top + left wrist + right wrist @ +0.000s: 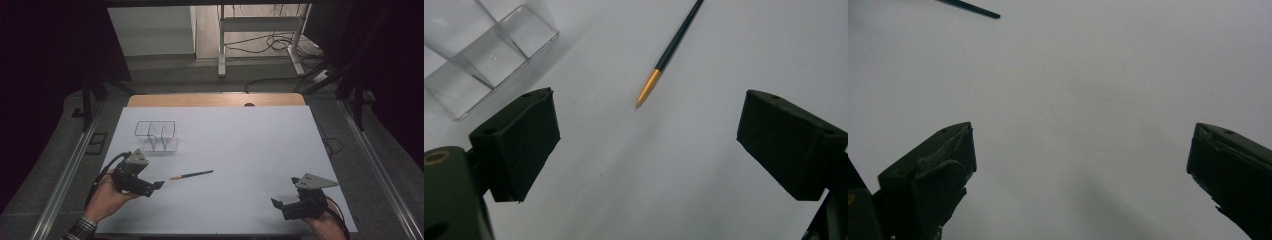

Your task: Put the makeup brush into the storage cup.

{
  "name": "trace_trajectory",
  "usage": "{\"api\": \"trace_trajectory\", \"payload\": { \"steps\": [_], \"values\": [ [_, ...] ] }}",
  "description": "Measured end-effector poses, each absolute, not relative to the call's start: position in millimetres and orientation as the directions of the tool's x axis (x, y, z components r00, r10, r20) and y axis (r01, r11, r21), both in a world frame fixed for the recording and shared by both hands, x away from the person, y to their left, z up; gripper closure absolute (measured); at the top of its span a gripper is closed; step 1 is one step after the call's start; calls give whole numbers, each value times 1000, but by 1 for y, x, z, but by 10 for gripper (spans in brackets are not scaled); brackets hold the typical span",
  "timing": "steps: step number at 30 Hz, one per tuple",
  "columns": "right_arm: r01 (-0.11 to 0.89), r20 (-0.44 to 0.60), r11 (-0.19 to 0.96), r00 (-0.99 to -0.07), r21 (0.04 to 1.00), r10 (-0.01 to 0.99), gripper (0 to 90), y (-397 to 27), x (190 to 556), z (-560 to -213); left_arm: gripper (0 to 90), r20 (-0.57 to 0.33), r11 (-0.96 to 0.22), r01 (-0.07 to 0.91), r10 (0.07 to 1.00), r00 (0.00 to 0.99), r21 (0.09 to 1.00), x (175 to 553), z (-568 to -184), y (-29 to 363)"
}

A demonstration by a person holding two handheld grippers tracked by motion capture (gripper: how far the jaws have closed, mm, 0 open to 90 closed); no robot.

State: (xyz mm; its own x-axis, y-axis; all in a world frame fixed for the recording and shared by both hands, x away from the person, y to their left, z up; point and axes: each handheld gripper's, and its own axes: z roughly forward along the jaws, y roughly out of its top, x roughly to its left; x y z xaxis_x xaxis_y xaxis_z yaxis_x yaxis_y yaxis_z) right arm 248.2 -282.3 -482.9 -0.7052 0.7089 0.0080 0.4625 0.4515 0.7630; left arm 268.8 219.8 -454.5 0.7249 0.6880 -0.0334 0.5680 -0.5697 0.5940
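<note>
A thin dark pen with an orange end (192,174) lies flat on the white table (250,145), left of the middle. My left gripper (154,187) hovers just left of that orange end and stands open with nothing between its jaws. In the left gripper view the pen (674,45) lies ahead of the gripper (649,145), its orange end nearest, pointing toward the gap. My right gripper (278,204) rests near the front right of the table, open and empty. In the right gripper view, bare table lies between the jaws of the gripper (1080,165) and the pen's dark end (970,7) shows far off.
A clear plastic divided box (156,135) stands behind the left gripper, and shows at the upper left of the left gripper view (484,55). A wooden strip (215,99) runs along the table's far edge. Beyond it are a white metal stand (260,30) and floor cables.
</note>
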Motion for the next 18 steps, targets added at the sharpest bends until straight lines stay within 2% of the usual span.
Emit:
{"api": "trace_trajectory", "payload": {
  "steps": [18],
  "values": [
    [473,14,458,-708,753,706,0,-281,248,-483,150,-21,-616,542,649,760,572,287,-454,202]
  ]
}}
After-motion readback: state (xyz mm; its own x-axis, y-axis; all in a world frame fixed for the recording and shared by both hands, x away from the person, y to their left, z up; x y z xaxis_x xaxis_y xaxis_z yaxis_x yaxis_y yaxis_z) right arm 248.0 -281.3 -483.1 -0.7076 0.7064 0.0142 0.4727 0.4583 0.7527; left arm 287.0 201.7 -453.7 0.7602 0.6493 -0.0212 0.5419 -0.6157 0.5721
